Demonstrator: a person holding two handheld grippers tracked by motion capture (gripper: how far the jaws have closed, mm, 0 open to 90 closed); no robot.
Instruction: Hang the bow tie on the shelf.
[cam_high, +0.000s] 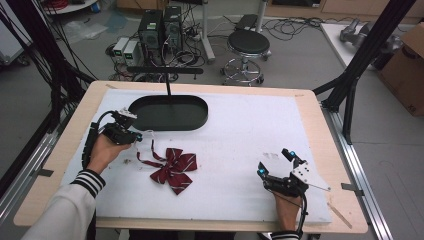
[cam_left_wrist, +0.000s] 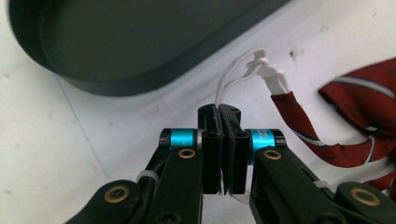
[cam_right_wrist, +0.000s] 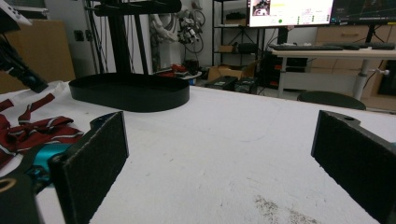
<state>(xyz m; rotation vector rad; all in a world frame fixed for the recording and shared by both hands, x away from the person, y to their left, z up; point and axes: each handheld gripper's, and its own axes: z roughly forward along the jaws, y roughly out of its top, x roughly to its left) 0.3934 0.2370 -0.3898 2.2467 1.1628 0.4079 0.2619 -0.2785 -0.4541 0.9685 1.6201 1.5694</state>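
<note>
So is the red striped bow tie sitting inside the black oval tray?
No, the red striped bow tie lies on the white mat in front of the black oval tray, outside its rim.

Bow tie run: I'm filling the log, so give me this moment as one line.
left gripper: shut on white cord of bow tie | right gripper: open, idle | black tray: empty

A dark red striped bow tie (cam_high: 174, 169) lies flat on the white mat, its white elastic cord (cam_left_wrist: 229, 77) raised.
</note>
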